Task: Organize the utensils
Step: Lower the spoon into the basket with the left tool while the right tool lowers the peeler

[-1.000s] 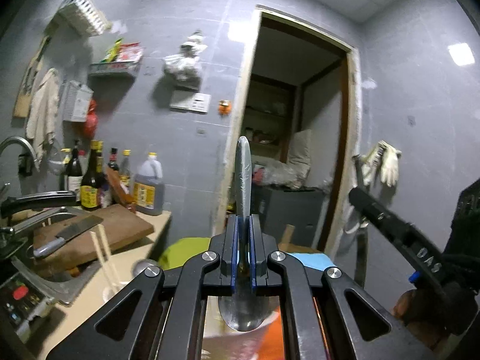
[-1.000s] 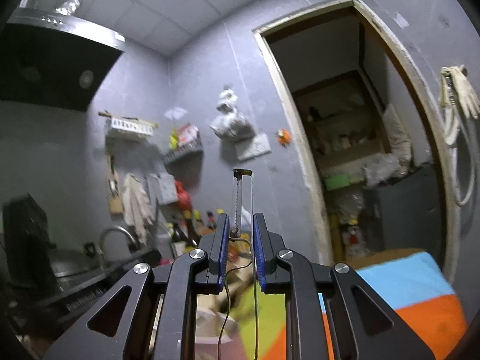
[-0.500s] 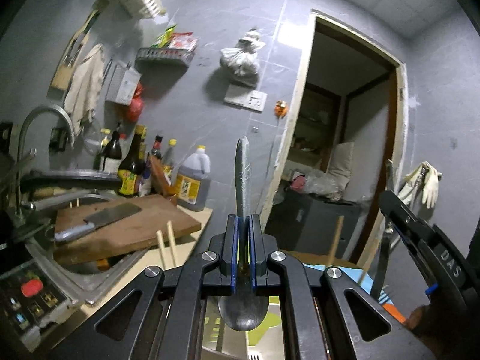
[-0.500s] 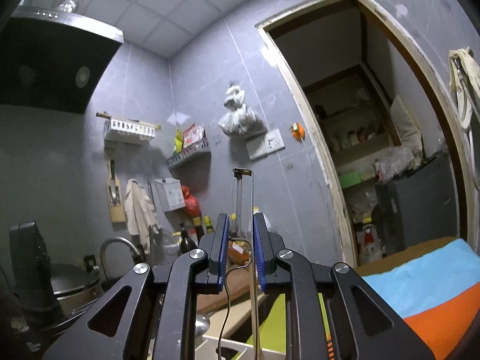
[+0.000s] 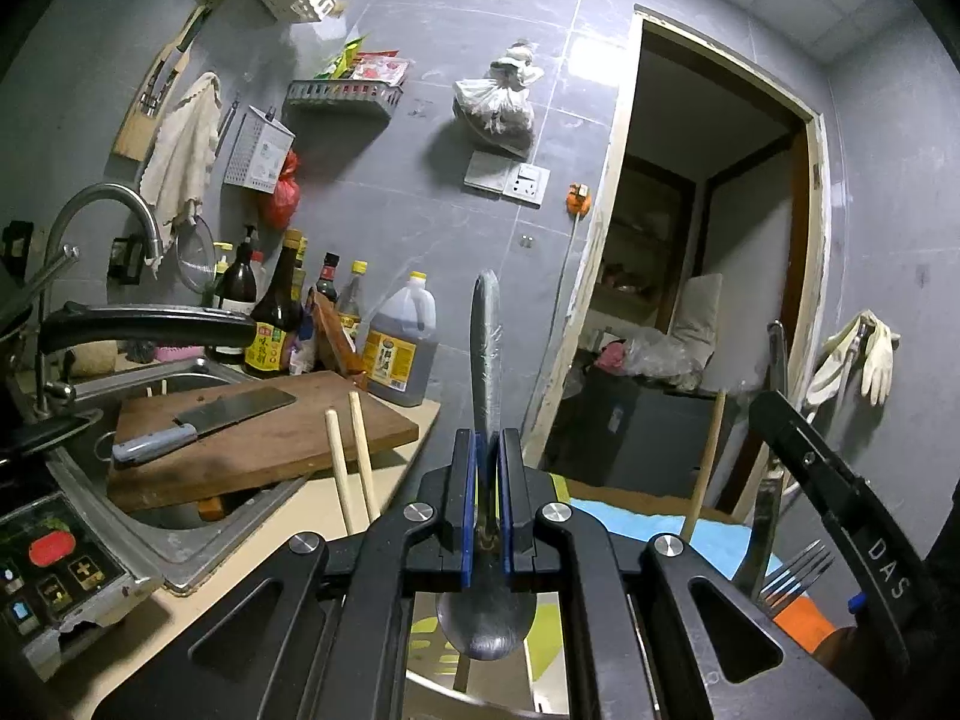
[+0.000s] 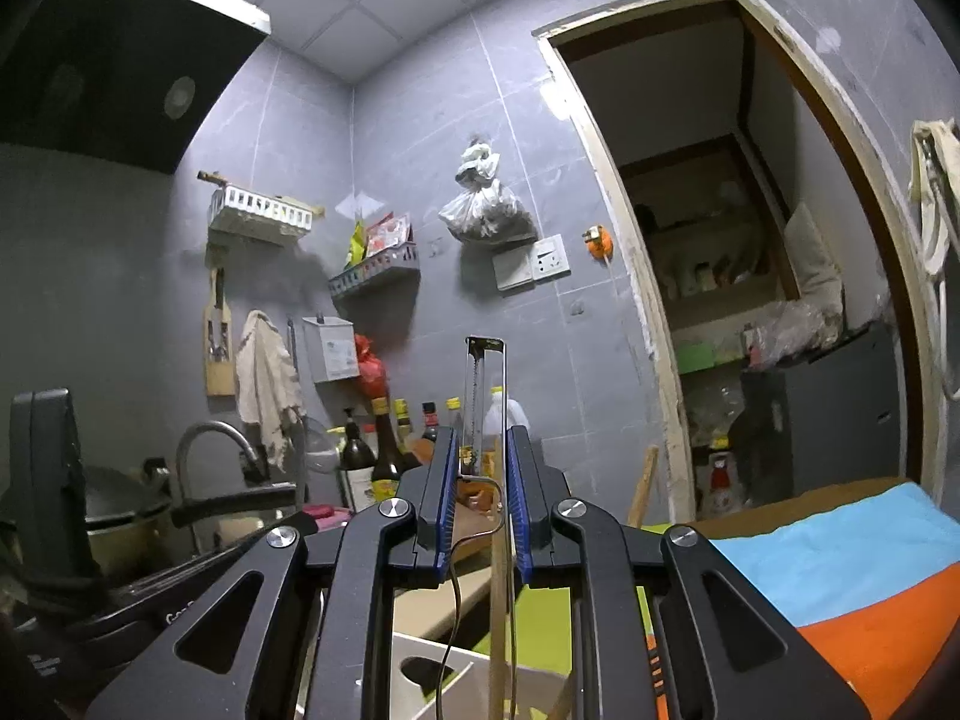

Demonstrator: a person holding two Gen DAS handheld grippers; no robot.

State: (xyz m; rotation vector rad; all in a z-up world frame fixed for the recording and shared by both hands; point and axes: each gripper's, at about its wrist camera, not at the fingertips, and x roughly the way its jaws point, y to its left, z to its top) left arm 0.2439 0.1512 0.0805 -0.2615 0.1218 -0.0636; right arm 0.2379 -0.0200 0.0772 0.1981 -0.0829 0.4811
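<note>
Left tool (image 5: 486, 450) pinching spoon (image 5: 485, 354); bowl end partly hidden.

Dim, bluish indoor light; glare patch on wall tiles (image 5: 591, 57) by the doorway. Fisheye warps edges, corners black. Sharp, no blur.

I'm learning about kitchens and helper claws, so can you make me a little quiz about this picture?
1. True or false: the left claw is shut on a metal spoon with its bowl toward the camera.
2. What lies on the wooden cutting board? A) a cleaver B) a ladle C) a plate
3. Fill in: the right claw grips a thin ____ utensil, a wire tool.

Key: 1 true; 2 A, the cleaver; 3 metal.
</note>
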